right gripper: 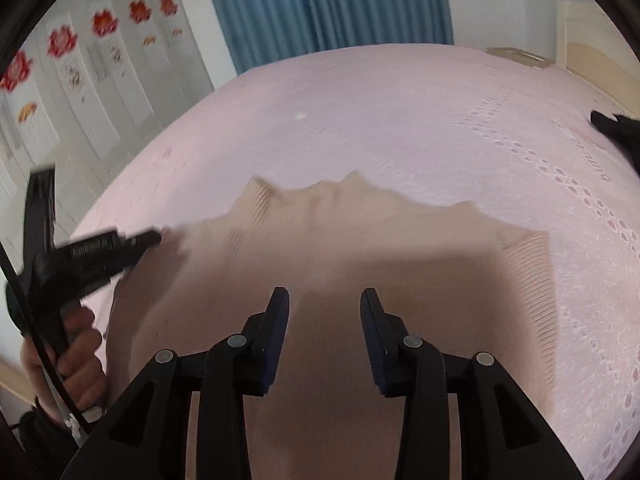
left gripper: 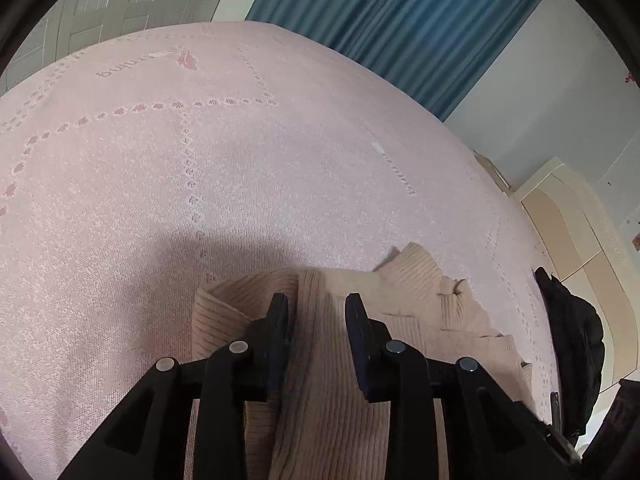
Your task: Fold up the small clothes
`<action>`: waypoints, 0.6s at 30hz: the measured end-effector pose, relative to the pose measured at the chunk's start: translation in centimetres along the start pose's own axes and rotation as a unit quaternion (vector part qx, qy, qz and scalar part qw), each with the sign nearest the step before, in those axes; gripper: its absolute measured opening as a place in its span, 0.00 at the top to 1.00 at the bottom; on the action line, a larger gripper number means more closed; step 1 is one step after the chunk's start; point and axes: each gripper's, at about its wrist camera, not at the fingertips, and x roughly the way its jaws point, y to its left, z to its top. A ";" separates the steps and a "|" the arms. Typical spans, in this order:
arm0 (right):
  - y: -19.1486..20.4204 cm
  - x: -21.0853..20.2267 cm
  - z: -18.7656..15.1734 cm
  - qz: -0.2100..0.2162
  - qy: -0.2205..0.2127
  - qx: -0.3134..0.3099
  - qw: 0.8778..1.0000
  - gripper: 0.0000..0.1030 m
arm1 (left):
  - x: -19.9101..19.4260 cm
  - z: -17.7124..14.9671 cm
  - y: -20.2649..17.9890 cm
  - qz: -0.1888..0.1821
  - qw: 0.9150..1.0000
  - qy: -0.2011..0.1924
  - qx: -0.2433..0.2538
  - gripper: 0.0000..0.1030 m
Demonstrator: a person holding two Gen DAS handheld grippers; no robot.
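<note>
On the pink patterned bed cover [left gripper: 280, 184], one beige ribbed knit garment [left gripper: 332, 360], rumpled. Likely light, soft, floppy, best pinched at a hem or corner. Left gripper [left gripper: 316, 316] jaws part-open astride a raised ridge of knit, not pressing. Right gripper [right gripper: 324, 312] jaws part-open, empty. Two grippers; one black garment [left gripper: 572, 336] aside.

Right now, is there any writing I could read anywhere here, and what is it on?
"ning": upside-down end of a woven word on the pink bedspread; its start is faded.
Second woven word, further right: too blurred to read.
</note>
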 end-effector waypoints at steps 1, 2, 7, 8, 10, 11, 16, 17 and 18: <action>0.6 0.5 -0.3 0.001 0.009 0.001 1.000 0.64 | -0.1 0.1 0.1 0.000 1.000 -0.002 -0.001 0.72; 0.7 1.0 -0.4 0.004 0.015 0.005 1.000 0.64 | -0.2 0.2 0.3 -0.001 1.000 -0.003 -0.002 0.72; 0.4 2.8 -0.3 0.004 0.031 0.040 0.999 0.64 | -0.4 0.9 1.1 -0.005 1.000 -0.008 -0.012 0.71; 0.4 3.1 0.1 0.002 0.035 0.041 0.999 0.64 | -0.4 1.1 1.2 -0.003 1.000 -0.009 -0.014 0.71; 0.5 4.0 1.1 -0.005 0.045 0.047 0.998 0.64 | -0.2 1.4 1.4 -0.006 1.000 -0.008 -0.021 0.71; 0.6 4.6 1.6 -0.010 0.052 0.048 0.997 0.64 | -0.1 1.6 1.4 -0.010 1.000 -0.007 -0.023 0.71; 1.1 7.6 3.3 -0.038 0.081 0.036 0.995 0.64 | -0.3 2.0 1.4 -0.015 0.999 -0.013 -0.026 0.71; 1.0 7.9 3.6 -0.038 0.079 0.041 0.995 0.64 | -0.4 2.0 1.5 -0.016 0.999 -0.013 -0.025 0.71; 0.8 8.1 3.9 -0.038 0.079 0.048 0.995 0.64 | -0.4 2.0 1.5 -0.019 0.999 -0.012 -0.024 0.70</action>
